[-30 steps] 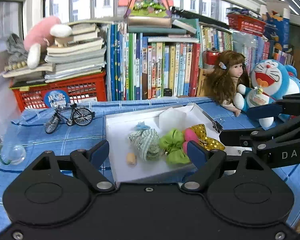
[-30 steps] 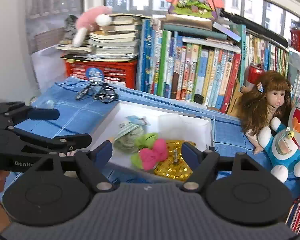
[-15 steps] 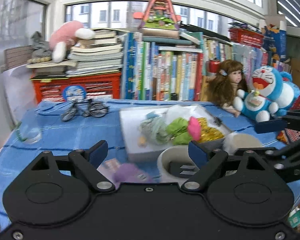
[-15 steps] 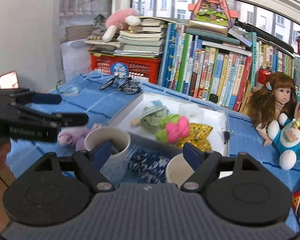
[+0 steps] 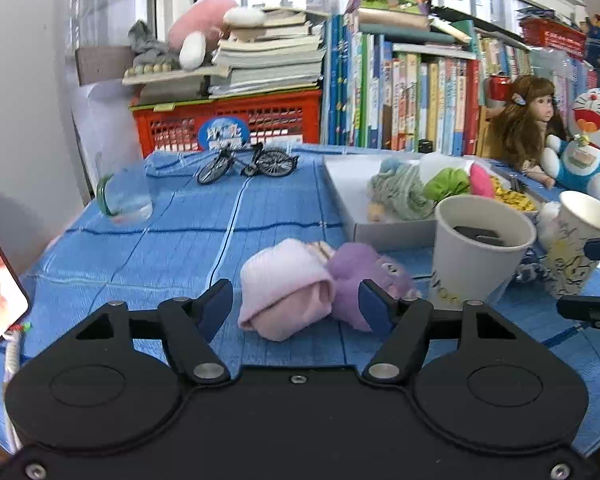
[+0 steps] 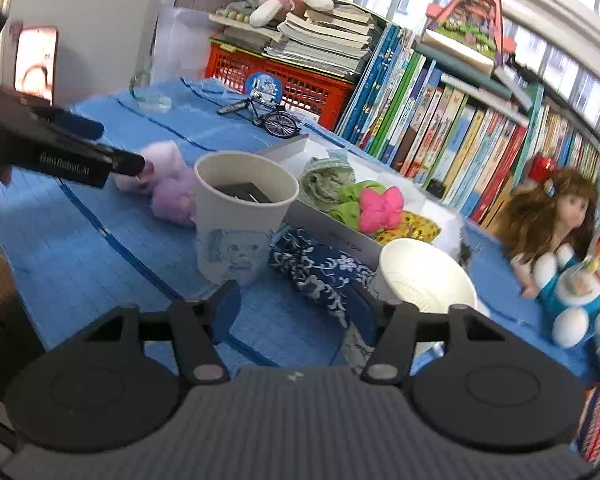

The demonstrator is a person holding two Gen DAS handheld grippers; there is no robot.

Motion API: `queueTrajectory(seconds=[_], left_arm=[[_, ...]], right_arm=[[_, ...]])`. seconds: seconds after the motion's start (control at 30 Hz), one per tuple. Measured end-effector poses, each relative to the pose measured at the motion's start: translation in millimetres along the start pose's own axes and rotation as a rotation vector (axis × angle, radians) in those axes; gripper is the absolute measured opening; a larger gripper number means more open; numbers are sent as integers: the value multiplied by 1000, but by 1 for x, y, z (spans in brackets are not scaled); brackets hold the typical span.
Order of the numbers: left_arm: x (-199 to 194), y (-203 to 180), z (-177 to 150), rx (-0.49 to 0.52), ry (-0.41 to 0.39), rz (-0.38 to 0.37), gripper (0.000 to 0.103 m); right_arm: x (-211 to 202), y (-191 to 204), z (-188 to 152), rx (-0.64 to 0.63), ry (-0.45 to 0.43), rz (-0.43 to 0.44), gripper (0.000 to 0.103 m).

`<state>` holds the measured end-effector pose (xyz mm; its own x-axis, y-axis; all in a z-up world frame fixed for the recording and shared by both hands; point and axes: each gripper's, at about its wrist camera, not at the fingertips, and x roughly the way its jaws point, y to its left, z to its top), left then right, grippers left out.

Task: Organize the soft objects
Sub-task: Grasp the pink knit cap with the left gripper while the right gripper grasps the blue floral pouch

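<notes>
A pink rolled sock (image 5: pixel 286 288) and a purple plush (image 5: pixel 360 276) lie on the blue cloth, right between the open jaws of my left gripper (image 5: pixel 294 308). They also show in the right wrist view (image 6: pixel 168 184), where the left gripper's fingers (image 6: pixel 124 162) reach them. My right gripper (image 6: pixel 300 312) is open and empty above a blue floral cloth (image 6: pixel 320 276). A white box (image 5: pixel 384 228) holds green, pink and yellow soft pieces (image 5: pixel 448 184).
Two paper cups (image 5: pixel 480 248) (image 5: pixel 576 248) stand in front of the box. A toy bicycle (image 5: pixel 248 162), a glass (image 5: pixel 124 194), a doll (image 5: pixel 528 128), a Doraemon plush (image 5: pixel 588 140), books and a red basket (image 5: pixel 228 124) line the back. A phone (image 5: pixel 0 280) stands at left.
Both grippers have pulled back from the box and dropped lower. The left one has come down around the pink sock and purple plush; the cups and floral cloth have come into view.
</notes>
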<state>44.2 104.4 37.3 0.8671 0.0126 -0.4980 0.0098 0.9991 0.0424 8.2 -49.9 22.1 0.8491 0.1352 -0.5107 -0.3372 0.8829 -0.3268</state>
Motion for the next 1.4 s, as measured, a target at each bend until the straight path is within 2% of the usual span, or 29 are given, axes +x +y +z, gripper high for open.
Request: queueTrajectory(seconds=[0.2, 0.7, 0.9, 1.07, 1.23, 1.27, 1.3, 1.33, 1.4], left_arm=[[21, -2, -4, 14, 4, 37, 68], [50, 11, -6, -87, 46, 8, 67], [51, 14, -7, -115, 52, -29, 54], [47, 14, -6, -121, 42, -52, 39], [42, 12, -4, -113, 25, -35, 26], [40, 12, -4, -109, 17, -34, 24], [38, 12, -3, -108, 13, -37, 24], [36, 12, -3, -110, 11, -41, 23], [31, 12, -3, -116, 8, -52, 22]], right_arm=[[16, 16, -1, -127, 12, -114, 66], [56, 28, 0, -271, 67, -166, 62], [63, 33, 3, -303, 60, -173, 62], [68, 38, 3, -342, 61, -177, 62], [77, 37, 7, -388, 77, -173, 62], [79, 37, 7, -402, 79, -172, 47], [80, 37, 8, -414, 78, -176, 39], [81, 37, 8, -423, 74, -181, 35], [81, 38, 11, -429, 67, -177, 16]])
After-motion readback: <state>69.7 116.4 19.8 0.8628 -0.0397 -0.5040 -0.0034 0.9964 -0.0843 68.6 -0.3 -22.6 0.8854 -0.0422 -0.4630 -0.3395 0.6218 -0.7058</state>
